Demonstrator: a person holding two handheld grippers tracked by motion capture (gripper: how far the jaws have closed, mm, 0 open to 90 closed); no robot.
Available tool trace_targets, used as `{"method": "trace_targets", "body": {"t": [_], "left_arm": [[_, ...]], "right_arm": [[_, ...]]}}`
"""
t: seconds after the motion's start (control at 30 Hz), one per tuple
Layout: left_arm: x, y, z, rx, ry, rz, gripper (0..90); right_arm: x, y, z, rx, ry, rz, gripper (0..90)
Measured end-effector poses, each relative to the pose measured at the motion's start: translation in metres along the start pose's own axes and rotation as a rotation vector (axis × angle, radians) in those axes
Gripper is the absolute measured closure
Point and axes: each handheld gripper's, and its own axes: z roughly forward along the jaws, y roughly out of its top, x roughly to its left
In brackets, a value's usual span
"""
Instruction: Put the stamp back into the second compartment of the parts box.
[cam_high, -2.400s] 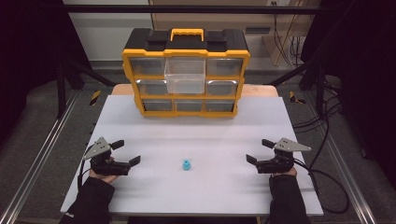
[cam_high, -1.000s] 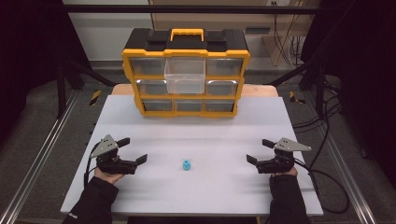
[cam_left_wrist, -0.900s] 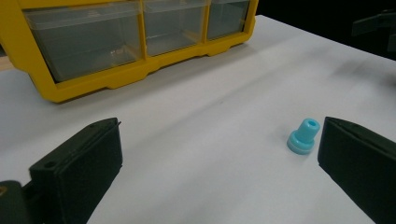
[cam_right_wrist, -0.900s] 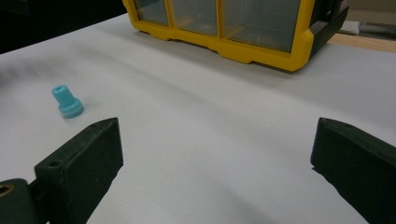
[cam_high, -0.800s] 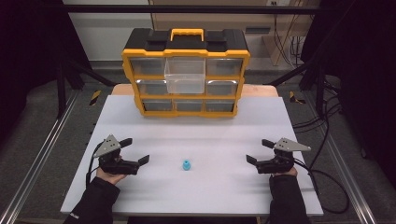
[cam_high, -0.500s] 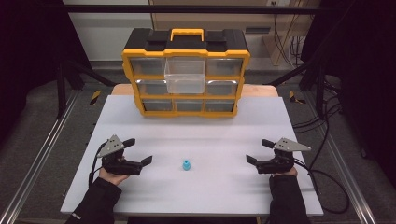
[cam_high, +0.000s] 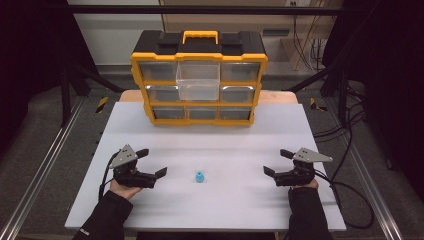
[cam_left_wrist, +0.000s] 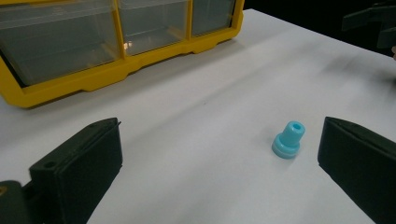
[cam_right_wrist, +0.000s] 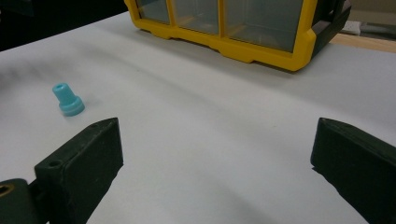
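A small blue flanged plug (cam_high: 199, 177) stands upright on the white tabletop (cam_high: 225, 140), near the front middle. My left gripper (cam_high: 153, 161) is open, a short way left of the plug, jaws pointing right. In the left gripper view the plug (cam_left_wrist: 288, 140) sits just inside the right jaw, ahead of the left gripper (cam_left_wrist: 219, 135). My right gripper (cam_high: 275, 161) is open farther off at the right, with nothing between its jaws. In the right gripper view the plug (cam_right_wrist: 67, 99) lies ahead and left of the right gripper (cam_right_wrist: 218, 130).
A yellow and black drawer organizer (cam_high: 199, 75) stands at the back middle of the table, with its top middle clear drawer (cam_high: 198, 82) pulled out. Cables (cam_high: 350, 190) trail off the right edge. Metal rails (cam_high: 45, 165) run along the table's sides.
My left gripper has slid to the right and slightly forward, closer to the blue plug. The right gripper and the plug have not moved.
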Motion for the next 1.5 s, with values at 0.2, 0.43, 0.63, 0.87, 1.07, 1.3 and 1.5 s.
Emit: {"method": "trace_targets", "body": {"t": [0.2, 0.43, 0.63, 0.87, 1.07, 1.3, 1.5], "left_arm": [[-0.003, 0.001, 0.004, 0.007, -0.003, -0.002, 0.0], [-0.007, 0.004, 0.007, 0.012, -0.006, -0.003, 0.0], [-0.011, 0.006, 0.011, 0.019, -0.013, -0.001, 0.0], [-0.016, 0.014, 0.014, 0.021, -0.017, 0.005, 0.0], [-0.020, 0.020, 0.020, 0.033, -0.024, 0.006, 0.0], [-0.024, 0.022, 0.029, 0.063, -0.020, 0.008, 0.0], [-0.027, 0.025, 0.036, 0.078, -0.023, 0.010, 0.0]], "right_arm": [[0.000, 0.000, 0.000, 0.002, -0.002, -0.002, 2.7], [0.000, 0.000, 0.000, 0.003, 0.000, -0.005, 2.7], [0.001, 0.000, 0.000, 0.003, 0.000, -0.006, 2.7], [0.001, 0.000, 0.000, 0.003, 0.000, -0.006, 2.7], [0.001, 0.000, 0.000, 0.004, -0.002, -0.007, 2.7], [0.001, 0.000, 0.000, 0.005, -0.003, -0.008, 2.7], [0.001, 0.000, 0.000, 0.005, -0.002, -0.009, 2.7]]}}
